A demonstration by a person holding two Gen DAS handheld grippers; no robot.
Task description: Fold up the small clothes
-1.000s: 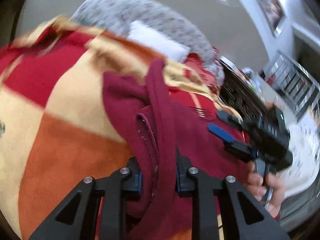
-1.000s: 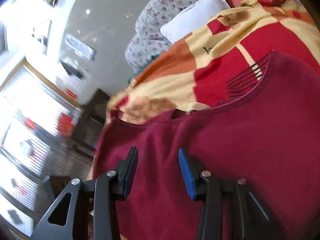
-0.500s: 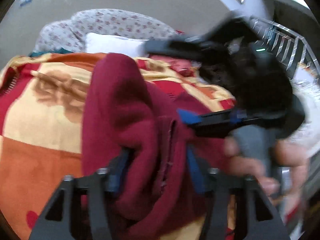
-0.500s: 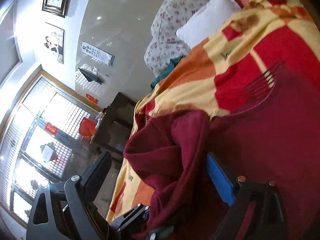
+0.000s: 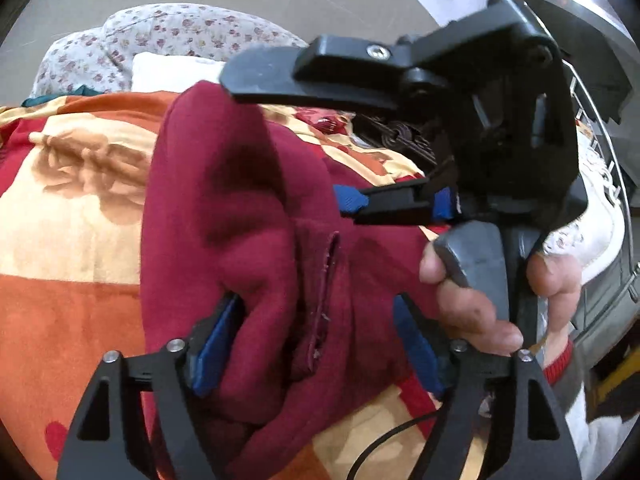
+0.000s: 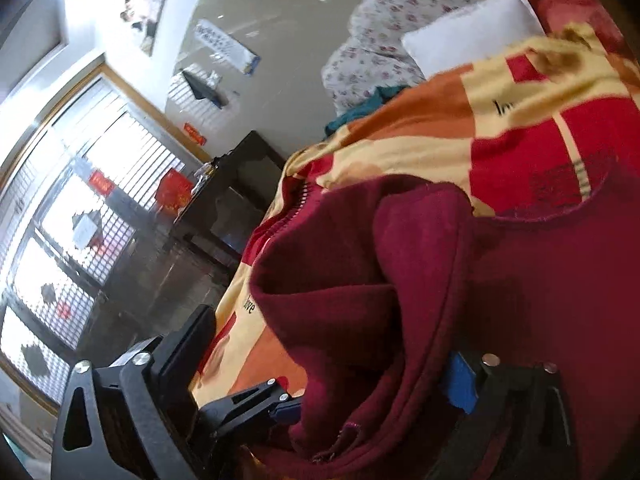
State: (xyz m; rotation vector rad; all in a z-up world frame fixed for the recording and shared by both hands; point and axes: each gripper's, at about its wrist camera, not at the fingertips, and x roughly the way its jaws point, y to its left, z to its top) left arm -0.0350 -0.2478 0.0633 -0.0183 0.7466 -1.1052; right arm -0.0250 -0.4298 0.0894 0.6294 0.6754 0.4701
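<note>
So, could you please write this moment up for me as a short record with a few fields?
garment: maroon garment, bunched into a raised fold
surface: patterned blanket in orange, cream and red
left gripper: jaws parted, bunched cloth between the pads
right gripper: wide open, one finger above the fold, one against the cloth
right hand: wrapped round the right gripper's handle
background: white pillow against floral cushions

Garment (image 5: pixel 248 216) lies on blanket (image 5: pixel 72 208) (pillow (image 5: pixel 168 74) behind).
</note>
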